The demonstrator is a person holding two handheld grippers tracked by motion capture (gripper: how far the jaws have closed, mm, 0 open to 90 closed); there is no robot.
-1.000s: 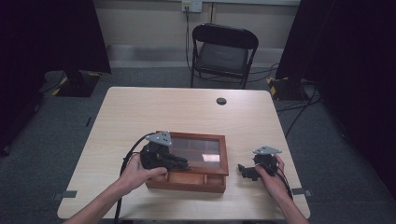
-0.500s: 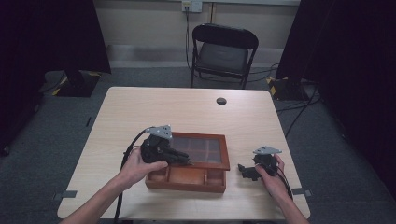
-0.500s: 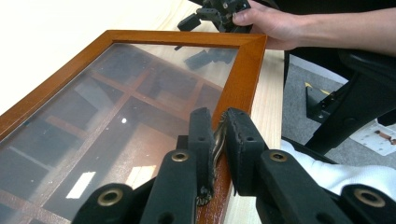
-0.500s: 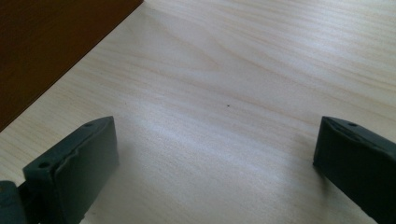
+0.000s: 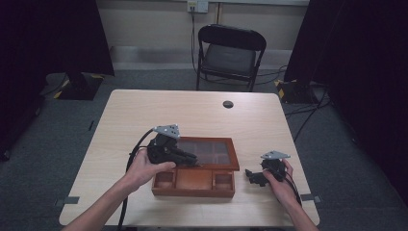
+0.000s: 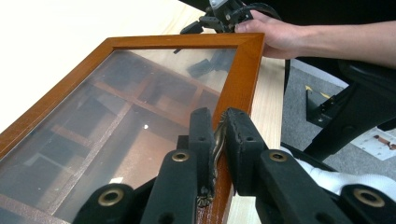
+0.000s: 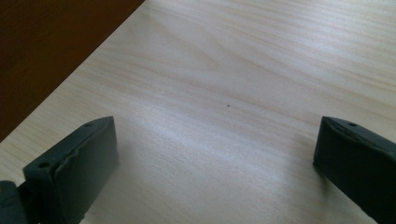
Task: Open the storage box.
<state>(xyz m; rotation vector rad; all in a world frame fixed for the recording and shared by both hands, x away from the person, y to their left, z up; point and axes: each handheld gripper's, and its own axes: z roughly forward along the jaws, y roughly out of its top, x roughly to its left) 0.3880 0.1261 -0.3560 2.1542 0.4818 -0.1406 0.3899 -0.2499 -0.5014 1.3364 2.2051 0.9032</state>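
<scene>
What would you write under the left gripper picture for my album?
Left gripper pinching the brass latch on a wooden box's glass lid, lifted ajar.

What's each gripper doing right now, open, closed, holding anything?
Left gripper: closed on the metal latch at the front edge of the wooden box's glass lid, which is lifted.
Right gripper: open, empty, over the bare table.

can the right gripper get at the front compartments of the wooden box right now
Probably yes. The right gripper sits open on the table just right of the wooden box; the glass lid, pinched by the left gripper, is raised off the front compartments, leaving them uncovered.
</scene>
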